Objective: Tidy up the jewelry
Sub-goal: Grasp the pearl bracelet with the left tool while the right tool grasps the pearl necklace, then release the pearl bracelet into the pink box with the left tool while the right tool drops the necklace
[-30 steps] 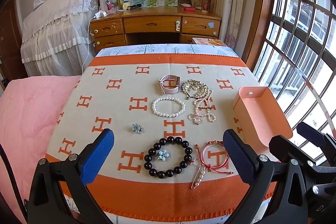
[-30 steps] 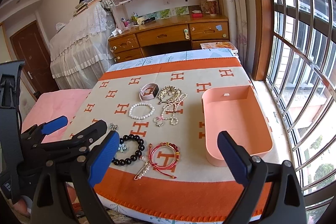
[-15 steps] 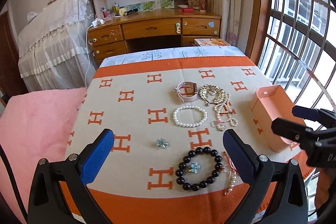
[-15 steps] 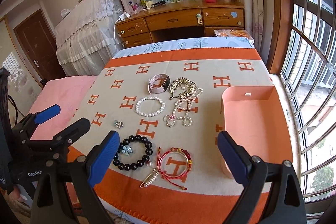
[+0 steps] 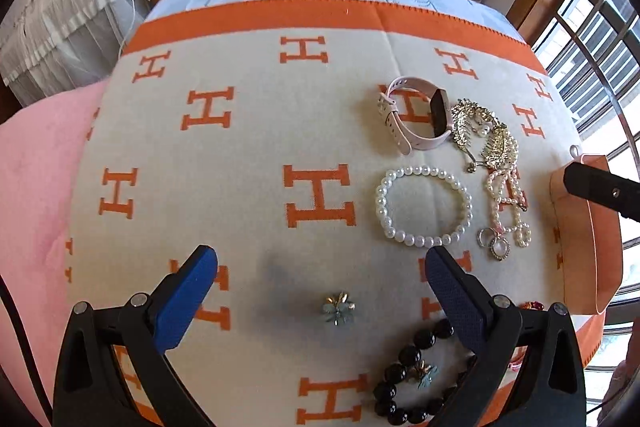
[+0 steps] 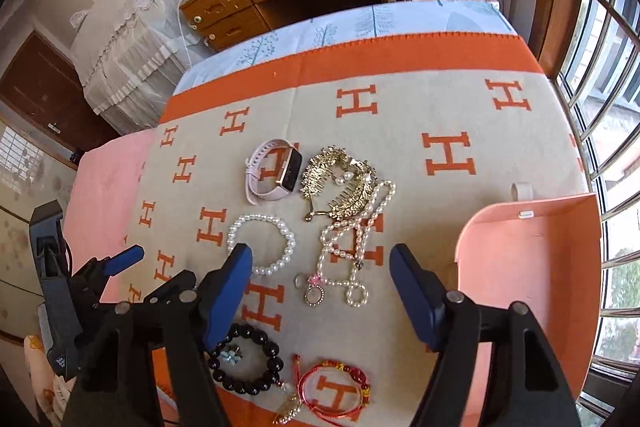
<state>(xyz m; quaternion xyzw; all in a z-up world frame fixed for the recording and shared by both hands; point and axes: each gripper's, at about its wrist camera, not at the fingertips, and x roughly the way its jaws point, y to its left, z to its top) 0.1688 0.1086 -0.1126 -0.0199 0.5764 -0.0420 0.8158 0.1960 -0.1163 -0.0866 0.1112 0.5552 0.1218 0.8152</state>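
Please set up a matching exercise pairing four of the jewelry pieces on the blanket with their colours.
Things:
1. watch
2. round bead bracelet
3. large-bead bracelet
4. cord bracelet

Colours:
A. black
B. red
C. pale pink strap
D. white pearl

Pairs: 1-C, 2-D, 3-A, 4-B
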